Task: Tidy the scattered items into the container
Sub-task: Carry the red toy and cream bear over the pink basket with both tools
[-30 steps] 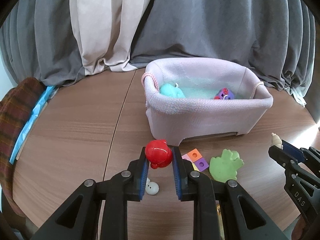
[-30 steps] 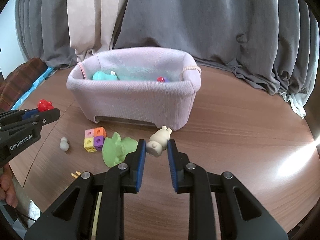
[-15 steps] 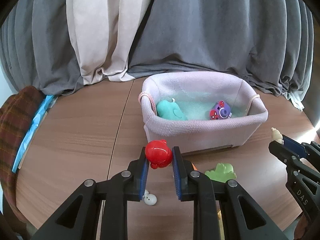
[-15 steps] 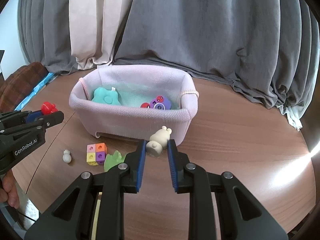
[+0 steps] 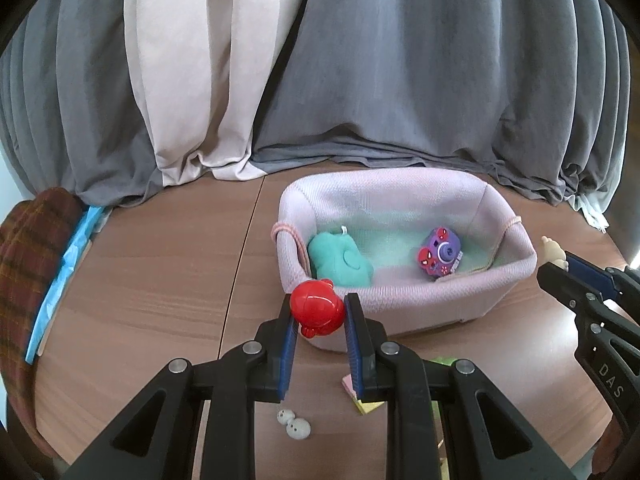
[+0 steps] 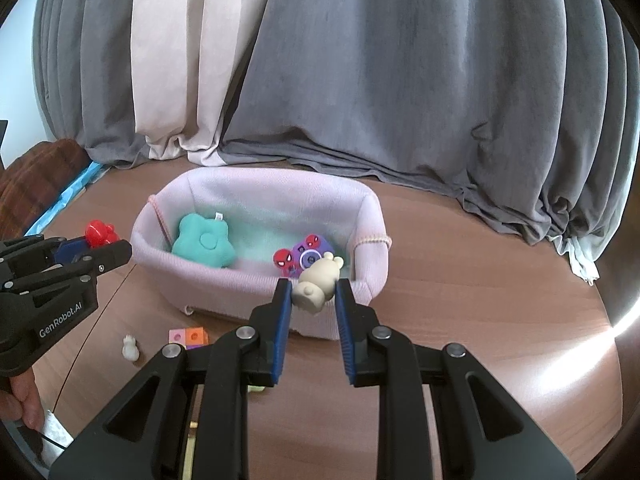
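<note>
Two grippers are in the air in front of the pink basket [image 5: 404, 292], and each one pinches a small toy. The left gripper [image 5: 319, 314] has its blue pads pressed on a red toy figure [image 5: 317, 307], near the left corner of the basket's front wall. The right gripper [image 6: 314, 294] pinches a beige bear figure [image 6: 317, 285] between its pads, in front of the front rim on the right side of the basket.

Inside the basket lie a teal plush [image 6: 204, 241] on the left and a purple toy camera [image 6: 306, 256] with red parts on the right.

On the wooden table [image 6: 460, 292], in front of the basket, stay a small white figure [image 6: 130, 347] and some coloured cubes [image 6: 188, 337]. Something green shows behind the left gripper, perhaps another soft toy, but it is mostly hidden.
</note>
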A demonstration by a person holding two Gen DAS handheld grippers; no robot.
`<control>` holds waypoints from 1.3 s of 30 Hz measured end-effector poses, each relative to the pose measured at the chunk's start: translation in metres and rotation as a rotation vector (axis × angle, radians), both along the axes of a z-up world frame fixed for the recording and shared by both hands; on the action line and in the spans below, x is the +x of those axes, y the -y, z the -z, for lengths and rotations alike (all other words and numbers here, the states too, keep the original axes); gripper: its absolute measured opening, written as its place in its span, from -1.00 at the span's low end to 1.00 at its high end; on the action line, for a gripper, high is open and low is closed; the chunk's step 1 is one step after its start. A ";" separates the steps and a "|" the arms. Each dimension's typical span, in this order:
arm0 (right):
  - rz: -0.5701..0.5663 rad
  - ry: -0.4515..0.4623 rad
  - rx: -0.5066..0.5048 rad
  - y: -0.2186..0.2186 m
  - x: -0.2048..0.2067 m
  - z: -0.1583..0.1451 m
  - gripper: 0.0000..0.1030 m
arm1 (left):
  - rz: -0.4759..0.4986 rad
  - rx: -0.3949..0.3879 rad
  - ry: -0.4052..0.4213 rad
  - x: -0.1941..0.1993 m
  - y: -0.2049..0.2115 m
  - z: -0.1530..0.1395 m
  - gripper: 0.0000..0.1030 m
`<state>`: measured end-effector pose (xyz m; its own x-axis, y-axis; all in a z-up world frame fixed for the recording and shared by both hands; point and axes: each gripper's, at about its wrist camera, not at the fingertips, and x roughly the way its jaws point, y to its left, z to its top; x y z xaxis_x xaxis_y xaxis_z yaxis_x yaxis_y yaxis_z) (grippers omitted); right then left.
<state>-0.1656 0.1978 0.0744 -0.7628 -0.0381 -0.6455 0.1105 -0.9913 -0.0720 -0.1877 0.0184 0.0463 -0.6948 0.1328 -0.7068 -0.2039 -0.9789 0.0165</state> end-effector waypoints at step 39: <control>0.015 -0.001 0.000 -0.004 -0.073 -0.002 -0.62 | -0.011 -0.024 -0.010 -0.055 -0.021 -0.005 -0.60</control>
